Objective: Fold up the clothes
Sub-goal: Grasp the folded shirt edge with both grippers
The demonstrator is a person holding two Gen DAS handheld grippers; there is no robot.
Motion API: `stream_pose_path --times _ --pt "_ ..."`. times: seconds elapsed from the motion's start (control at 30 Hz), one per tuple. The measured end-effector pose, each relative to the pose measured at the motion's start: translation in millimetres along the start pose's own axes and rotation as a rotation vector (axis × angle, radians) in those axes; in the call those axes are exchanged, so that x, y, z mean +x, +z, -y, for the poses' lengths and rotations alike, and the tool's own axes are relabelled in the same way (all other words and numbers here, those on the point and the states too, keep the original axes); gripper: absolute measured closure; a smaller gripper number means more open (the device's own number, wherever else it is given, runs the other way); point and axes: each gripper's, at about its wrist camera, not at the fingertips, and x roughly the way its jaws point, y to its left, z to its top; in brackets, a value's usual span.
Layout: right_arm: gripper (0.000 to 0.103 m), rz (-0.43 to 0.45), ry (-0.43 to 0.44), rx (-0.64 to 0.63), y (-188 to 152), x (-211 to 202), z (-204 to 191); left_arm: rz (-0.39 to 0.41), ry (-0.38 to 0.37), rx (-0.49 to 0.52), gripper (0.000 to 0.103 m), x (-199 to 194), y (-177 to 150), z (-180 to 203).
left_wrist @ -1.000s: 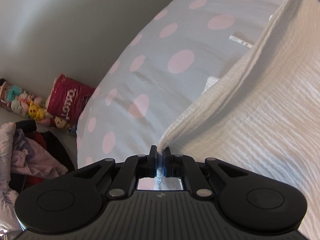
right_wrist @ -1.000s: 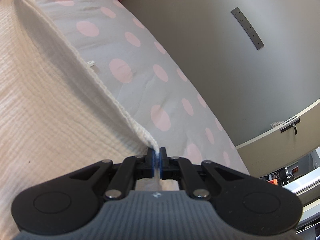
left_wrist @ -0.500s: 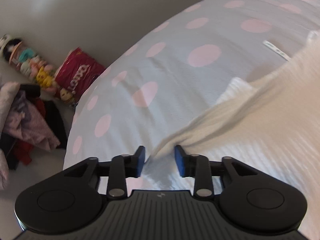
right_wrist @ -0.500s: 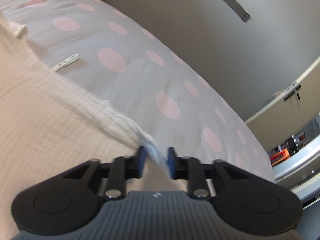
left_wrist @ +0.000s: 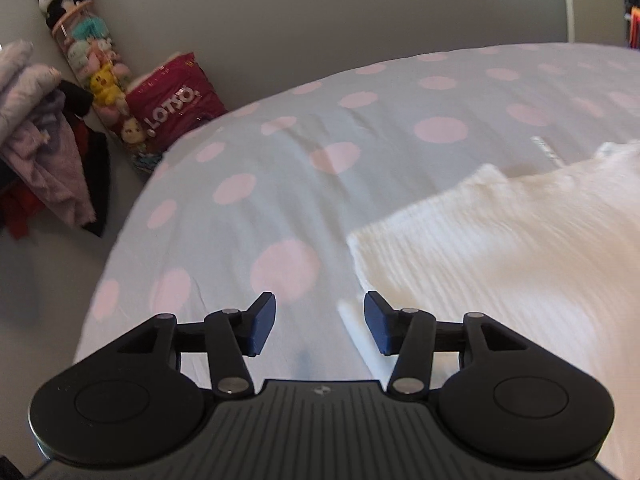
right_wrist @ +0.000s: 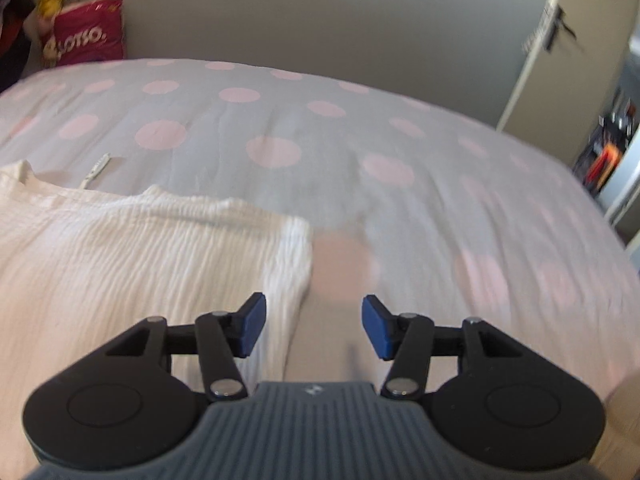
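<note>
1. Your left claw (left_wrist: 319, 322) has its jaws apart and they are opening at this moment. The blue pads (left_wrist: 262, 322) press on nothing.
2. Between the left jaws you see mostly the bed cover (left_wrist: 280, 168), grey with pink dots. A thin white edge of cloth lies just inside the right-hand pad, at about 3 o'clock of the gap, but it is blurred and I cannot tell if it touches the pad.
3. The white garment (left_wrist: 500, 248), a crinkled cloth, lies flat on the bed at 2 to 3 o'clock from your left claw. Its near corner is just beside the right-hand pad.
4. Your right claw (right_wrist: 312, 326) is also spread, and its jaws are opening. Nothing is pinched.
5. In the right wrist view the white garment (right_wrist: 140, 248) lies at 9 to 11 o'clock of the claw. Its right edge runs down into the gap, close to the left-hand pad (right_wrist: 252, 324); the other half of the gap shows only the bed cover (right_wrist: 400, 152).
6. A small white label (right_wrist: 96, 170) lies on the cover at the far edge of the garment, at about 10 o'clock.
7. At 10 o'clock in the left wrist view, a red bag (left_wrist: 176, 108) stands against the wall, next to a tall tube of soft toys (left_wrist: 92, 68) and a pile of clothes (left_wrist: 44, 136).
</note>
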Motion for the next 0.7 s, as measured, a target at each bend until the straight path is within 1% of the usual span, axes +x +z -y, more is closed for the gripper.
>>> stream_pose_path --times 0.03,0.1,0.17,0.2,0.23,0.27,0.3,0.37,0.5,0.63,0.7 --pt "0.046 -0.012 0.025 0.035 -8.3 -7.7 6.0 0.003 -0.023 -0.009 0.055 -10.0 -8.5 0.6" --pt "0.046 -0.033 0.069 0.098 -26.3 -23.6 15.5 0.003 -0.072 -0.038 0.048 -30.1 -26.3 2.0" --pt "0.046 -0.048 0.114 0.152 -45.6 -40.4 23.2 -0.004 -0.113 -0.088 0.041 -45.8 -42.1 3.0" --pt "0.042 -0.051 0.129 0.182 -55.3 -49.1 26.0 -0.010 -0.127 -0.113 0.039 -51.9 -49.8 3.9" --pt "0.035 -0.054 0.145 0.216 -65.1 -57.7 28.5 -0.018 -0.140 -0.137 0.037 -57.7 -57.4 4.9" --pt "0.029 -0.058 0.160 0.244 -73.6 -64.2 30.5 -0.027 -0.146 -0.154 0.037 -62.5 -64.3 6.9" --pt "0.028 -0.063 0.173 0.267 -81.3 -69.4 31.6 -0.035 -0.148 -0.169 0.037 -66.9 -71.1 8.8" --pt "0.028 -0.074 0.197 0.312 -96.4 -79.2 33.7 -0.055 -0.149 -0.206 0.037 -73.1 -82.3 8.4" --pt "0.028 -0.094 0.215 0.394 -120.5 -89.7 34.7 -0.092 -0.176 -0.319 0.037 -77.4 -105.1 8.8" --pt "0.028 -0.130 0.245 0.479 -135.9 -83.6 35.7 -0.130 -0.171 -0.416 0.037 -69.2 -125.2 9.9" --pt "0.028 -0.150 0.266 0.509 -140.7 -79.5 33.0 -0.156 -0.182 -0.469 0.037 -61.9 -133.2 9.0"
